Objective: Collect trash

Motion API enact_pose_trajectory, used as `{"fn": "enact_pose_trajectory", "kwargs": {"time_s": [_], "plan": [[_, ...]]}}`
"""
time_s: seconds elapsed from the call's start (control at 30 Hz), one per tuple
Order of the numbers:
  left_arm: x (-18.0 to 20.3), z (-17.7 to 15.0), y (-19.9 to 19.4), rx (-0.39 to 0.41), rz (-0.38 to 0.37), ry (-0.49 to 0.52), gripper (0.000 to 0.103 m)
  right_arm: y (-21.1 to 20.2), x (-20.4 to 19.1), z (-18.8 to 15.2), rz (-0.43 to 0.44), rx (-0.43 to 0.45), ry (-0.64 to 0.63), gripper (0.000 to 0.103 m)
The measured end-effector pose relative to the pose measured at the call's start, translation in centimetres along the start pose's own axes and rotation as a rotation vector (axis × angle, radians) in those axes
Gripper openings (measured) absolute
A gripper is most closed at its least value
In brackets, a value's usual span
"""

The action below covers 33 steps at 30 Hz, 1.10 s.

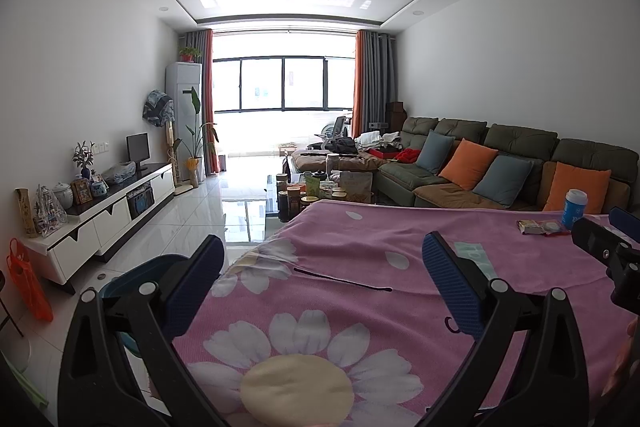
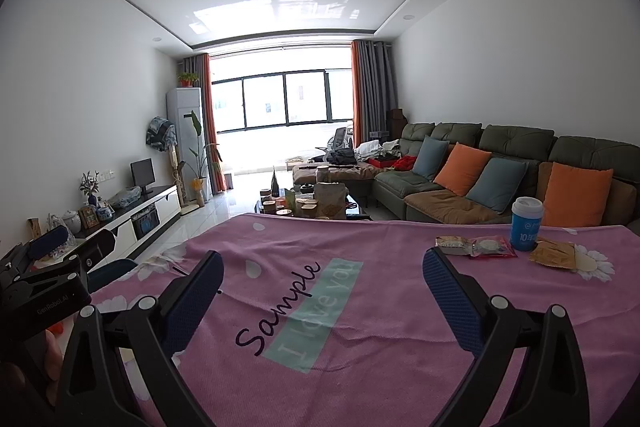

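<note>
Both the left gripper [image 1: 322,267] and right gripper [image 2: 322,283] hover spread, empty, over the desk's [image 2: 380,367] soft pink woven cloth; crinkly wrappers [image 2: 494,247] and a cylindrical cup [image 2: 526,225] crowd its far right edge.

Surfaces: mostly matt cloth and plastic, gloss on floor and wrappers.

Worktop cover [image 2: 360,367] is pink woven cloth, matt, slightly rough weave, printed flowers and lettering. Both grippers, left gripper [image 1: 322,283] and right gripper [image 2: 322,287], have matt black plastic frames; pads [image 2: 452,291] are blue with a fine textured grip pattern. Cup [image 2: 526,225] looks like paper with a smooth white plastic lid. Snack wrappers [image 2: 490,247] are glossy film, crinkled. Floor tiles [image 1: 192,219] are polished, mirror-like. Sofa [image 2: 512,147] is soft matt fabric, tufted. TV cabinet [image 1: 104,227] has smooth white fronts and a dark glossy top.
</note>
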<state>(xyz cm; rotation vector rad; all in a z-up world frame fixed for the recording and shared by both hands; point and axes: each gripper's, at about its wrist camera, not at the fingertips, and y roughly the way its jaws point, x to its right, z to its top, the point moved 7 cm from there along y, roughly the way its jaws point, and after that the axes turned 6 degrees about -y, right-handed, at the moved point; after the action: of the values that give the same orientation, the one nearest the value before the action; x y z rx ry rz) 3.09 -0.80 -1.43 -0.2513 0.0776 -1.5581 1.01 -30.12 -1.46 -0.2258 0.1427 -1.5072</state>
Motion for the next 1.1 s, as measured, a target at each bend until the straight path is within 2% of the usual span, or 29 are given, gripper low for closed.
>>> {"fn": "enact_pose_trajectory", "kwargs": {"time_s": [1.1], "plan": [[0.11,-0.06,0.36,-0.004,-0.004,-0.002,0.098,-0.26,-0.13,0.02,-0.012,0.006,0.005,0.096]]}}
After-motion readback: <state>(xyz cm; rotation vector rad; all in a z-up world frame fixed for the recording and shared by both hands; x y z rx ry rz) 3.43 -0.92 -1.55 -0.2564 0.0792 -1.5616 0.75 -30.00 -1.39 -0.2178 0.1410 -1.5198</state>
